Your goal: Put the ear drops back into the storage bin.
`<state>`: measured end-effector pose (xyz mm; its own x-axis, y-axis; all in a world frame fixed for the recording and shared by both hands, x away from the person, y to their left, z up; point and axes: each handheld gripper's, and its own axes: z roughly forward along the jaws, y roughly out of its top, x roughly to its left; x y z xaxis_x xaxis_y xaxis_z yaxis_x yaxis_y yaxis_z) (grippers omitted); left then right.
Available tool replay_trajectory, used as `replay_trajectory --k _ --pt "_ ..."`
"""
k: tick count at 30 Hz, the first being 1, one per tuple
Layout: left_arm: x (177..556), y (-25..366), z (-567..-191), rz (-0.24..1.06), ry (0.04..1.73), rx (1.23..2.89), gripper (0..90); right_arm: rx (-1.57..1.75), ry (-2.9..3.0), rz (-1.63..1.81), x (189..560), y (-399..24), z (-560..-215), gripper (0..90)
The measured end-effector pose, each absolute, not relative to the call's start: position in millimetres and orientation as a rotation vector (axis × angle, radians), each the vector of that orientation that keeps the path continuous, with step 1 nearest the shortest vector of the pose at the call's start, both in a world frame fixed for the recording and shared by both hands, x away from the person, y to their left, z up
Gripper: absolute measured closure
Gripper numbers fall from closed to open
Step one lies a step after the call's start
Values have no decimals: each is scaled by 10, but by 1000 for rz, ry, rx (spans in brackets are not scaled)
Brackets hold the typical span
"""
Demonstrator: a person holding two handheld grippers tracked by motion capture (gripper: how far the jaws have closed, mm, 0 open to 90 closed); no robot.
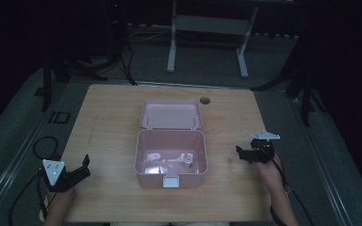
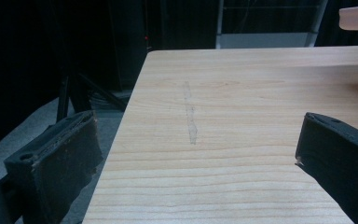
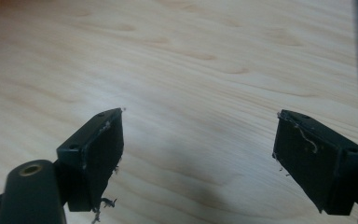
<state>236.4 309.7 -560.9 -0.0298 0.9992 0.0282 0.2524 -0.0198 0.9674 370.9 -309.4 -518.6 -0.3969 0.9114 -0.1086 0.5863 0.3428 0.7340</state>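
Pink plastic box (image 1: 170, 160) sits mid-counter, rounded corners, hinged lid (image 1: 171, 114) flipped open behind it, white latch (image 1: 170, 181) on the front wall. Small pale items (image 1: 169, 160) inside, too dim and small to identify. Counter (image 1: 108, 122) is light wood grain with a faint grey scuff (image 2: 190, 116) and a dark round hole (image 1: 204, 100) at the far edge. Left claw (image 1: 86, 169) near the front-left corner, jaws spread wide, nothing between them, well apart from the box. Right claw (image 1: 239, 151) right of the box, also gaping and empty; black pads (image 3: 100, 154) frayed, with fibres hanging. Room beyond is nearly black.
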Motion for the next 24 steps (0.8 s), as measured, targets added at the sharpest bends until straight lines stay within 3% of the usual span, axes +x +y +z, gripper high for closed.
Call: replay_trajectory --k 24 --pt "2364 3093 -5610 1124 1409 1397 3 1401 1856 967 3302 -3237 -5412 157"
